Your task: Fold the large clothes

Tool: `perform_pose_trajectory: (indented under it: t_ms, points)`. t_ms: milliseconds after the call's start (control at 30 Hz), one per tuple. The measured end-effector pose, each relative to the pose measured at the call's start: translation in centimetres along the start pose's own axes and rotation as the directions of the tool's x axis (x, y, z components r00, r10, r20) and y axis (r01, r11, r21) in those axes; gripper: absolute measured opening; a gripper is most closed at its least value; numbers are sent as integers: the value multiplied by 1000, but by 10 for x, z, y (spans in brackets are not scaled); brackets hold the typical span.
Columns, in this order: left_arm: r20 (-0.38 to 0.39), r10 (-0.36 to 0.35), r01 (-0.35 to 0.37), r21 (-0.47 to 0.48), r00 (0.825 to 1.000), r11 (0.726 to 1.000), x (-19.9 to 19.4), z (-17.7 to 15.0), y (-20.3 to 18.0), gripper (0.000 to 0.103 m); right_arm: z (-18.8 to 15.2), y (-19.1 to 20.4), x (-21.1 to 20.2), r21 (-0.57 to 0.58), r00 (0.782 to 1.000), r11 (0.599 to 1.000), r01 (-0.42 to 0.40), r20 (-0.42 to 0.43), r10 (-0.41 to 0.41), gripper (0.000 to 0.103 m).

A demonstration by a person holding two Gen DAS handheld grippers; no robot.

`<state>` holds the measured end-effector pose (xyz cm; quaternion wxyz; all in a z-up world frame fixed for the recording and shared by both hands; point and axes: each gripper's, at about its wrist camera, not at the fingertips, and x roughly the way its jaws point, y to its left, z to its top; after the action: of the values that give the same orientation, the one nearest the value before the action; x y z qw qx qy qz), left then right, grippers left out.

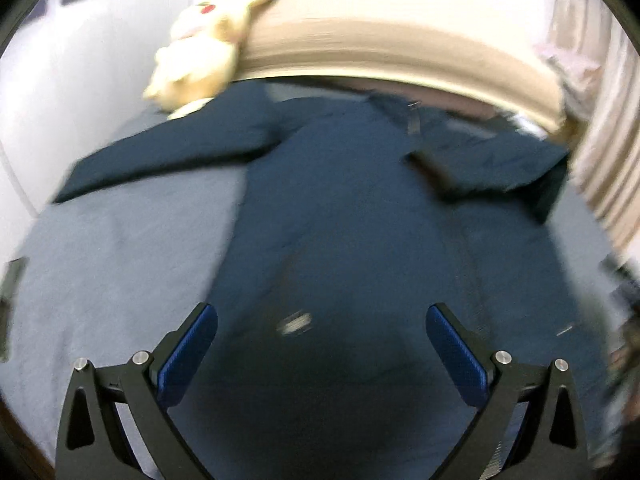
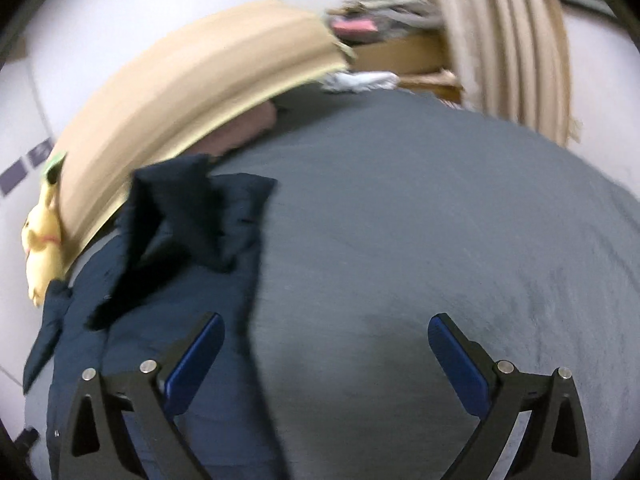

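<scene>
A large dark navy jacket (image 1: 360, 208) lies spread on a grey-blue bed sheet (image 1: 120, 248). Its left sleeve (image 1: 160, 160) stretches out to the left, and its right sleeve (image 1: 492, 168) is folded in over the body. My left gripper (image 1: 322, 316) is open and empty, hovering over the jacket's lower body. In the right wrist view the jacket (image 2: 168, 264) lies at the left, with the folded sleeve (image 2: 180, 216) on top. My right gripper (image 2: 326, 328) is open and empty, over the jacket's right edge and the bare sheet (image 2: 440, 220). Both views are motion-blurred.
A beige headboard (image 1: 380, 40) runs along the far side of the bed. A yellow plush toy (image 1: 200, 60) leans against its left end, also seen in the right wrist view (image 2: 42, 244). A curtain (image 2: 512, 40) and a cluttered wooden shelf (image 2: 400, 56) stand at the far right.
</scene>
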<state>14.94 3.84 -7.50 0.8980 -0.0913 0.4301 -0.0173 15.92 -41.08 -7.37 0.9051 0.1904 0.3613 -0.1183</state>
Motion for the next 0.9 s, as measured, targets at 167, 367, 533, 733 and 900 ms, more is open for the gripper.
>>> perform_pose_trajectory:
  t_ms: [167, 367, 533, 733, 900]
  points:
    - [-70, -313, 299, -164, 947, 940, 37, 59, -26, 103, -14, -25, 12, 72, 999, 997, -31, -14, 32, 103]
    - [-140, -533, 414, -481, 834, 773, 118, 104, -36, 103, -27, -37, 10, 111, 999, 993, -48, 4, 48, 103]
    - [-153, -557, 397, -551, 816, 734, 156, 108, -50, 103, -31, -38, 11, 102, 999, 993, -52, 11, 52, 103]
    - [-161, -534, 359, -577, 830, 733, 183, 105, -58, 83, -33, -39, 12, 113, 997, 991, -71, 24, 68, 103]
    - [-204, -442, 309, -469, 874, 827, 175, 114, -55, 14, -33, -39, 12, 105, 998, 993, -60, 17, 58, 103]
